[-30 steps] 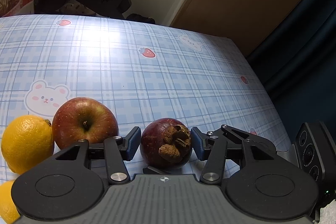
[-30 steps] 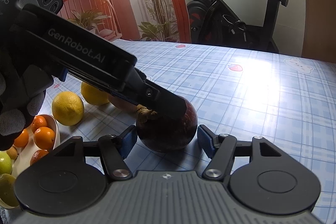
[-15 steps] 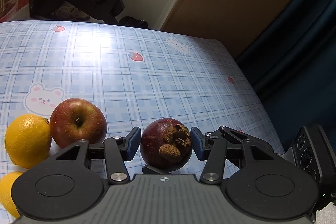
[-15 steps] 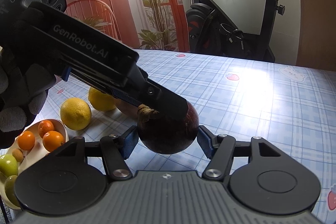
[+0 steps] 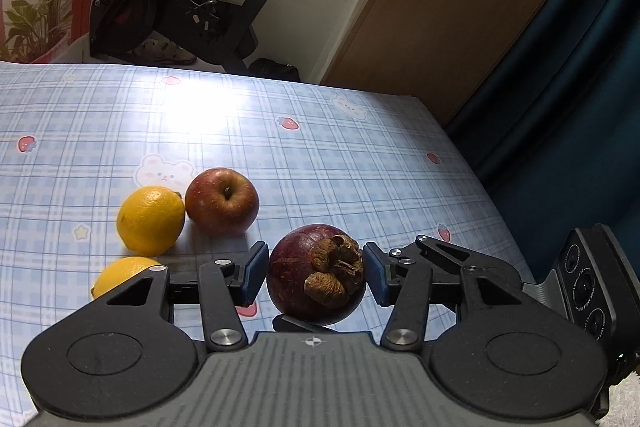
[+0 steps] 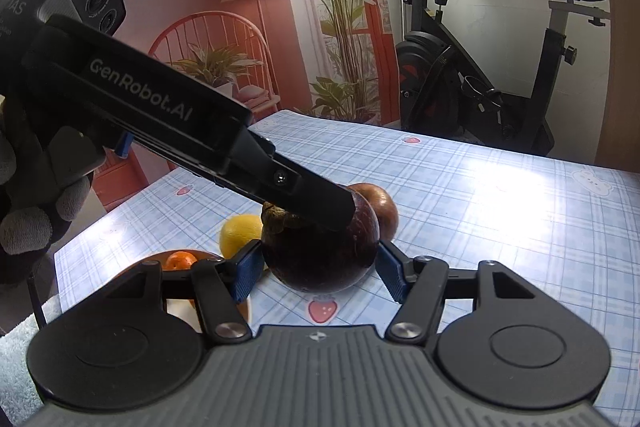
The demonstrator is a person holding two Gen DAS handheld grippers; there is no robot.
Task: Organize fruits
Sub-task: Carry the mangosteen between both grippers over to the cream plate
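Across the blue plaid table, seen from the left wrist, the left gripper points steeply down at the cloth. Its blue pads are clamped on the two sides of a mangosteen, at 9 and 3 o'clock of the fruit. The brown dried calyx faces the camera. A dark finger of the other tool shows just under the fruit at 6 o'clock, and that tool's camera block sits at the 3 o'clock edge.

From the right wrist, the right gripper points down at a shallower slant. Its pads lie against the same mangosteen at 9 and 3 o'clock, so both tools grip the one fruit, which hangs just above the cloth over a strawberry print. The left tool's long black body crosses from 10 o'clock, one finger lying over the top of the fruit. A gloved hand wraps its handle at the 9 o'clock edge.

Counted, there is one mangosteen, held. One red apple stands on the cloth at 10 o'clock of it. Two lemons lie further that way: one touching the apple, the other nearer the camera and half hidden by the gripper. One small orange shows in a bowl at 8 o'clock in the right wrist view.
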